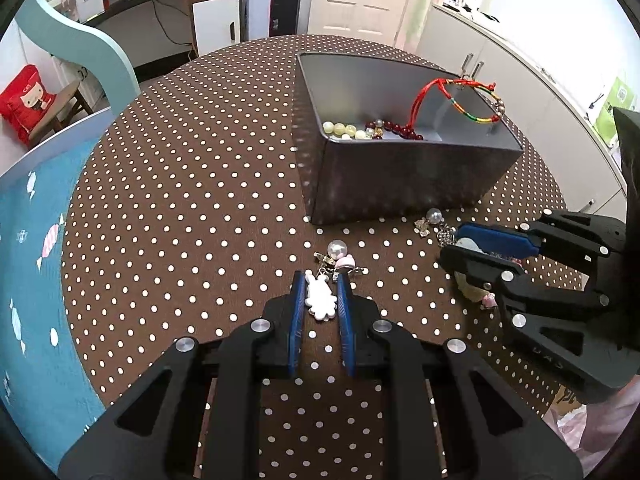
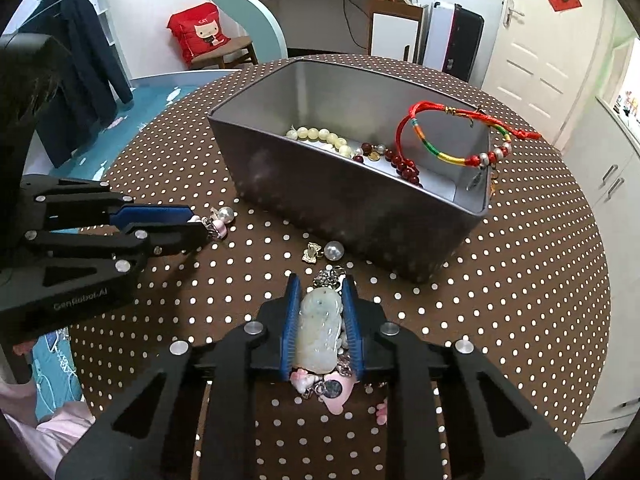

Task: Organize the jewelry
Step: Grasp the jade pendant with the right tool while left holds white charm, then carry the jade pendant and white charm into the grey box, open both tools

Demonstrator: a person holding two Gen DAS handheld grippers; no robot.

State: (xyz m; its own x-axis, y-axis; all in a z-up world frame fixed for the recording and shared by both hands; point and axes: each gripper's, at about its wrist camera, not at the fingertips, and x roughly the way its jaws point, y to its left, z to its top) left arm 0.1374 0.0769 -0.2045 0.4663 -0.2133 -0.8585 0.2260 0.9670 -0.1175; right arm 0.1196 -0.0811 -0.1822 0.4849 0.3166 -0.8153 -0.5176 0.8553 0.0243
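1. Left gripper [image 1: 320, 280] – jaws pinched on a white rabbit charm [image 1: 320, 298] lying on the dotted tablecloth [image 1: 180, 200].
2. Right gripper [image 2: 321, 284] – clamped round a pale jade pendant [image 2: 320, 332], near the grey tin [image 2: 340, 208].

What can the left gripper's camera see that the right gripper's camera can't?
Only the left wrist view shows the white bunny charm pinched by the left gripper. Only the right wrist view shows the pale jade pendant squeezed in the right gripper, the pink charms behind it, and a dark jacket. Both show the grey tin box with bead bracelets, the red cord bracelet on its rim, and the polka-dot table.
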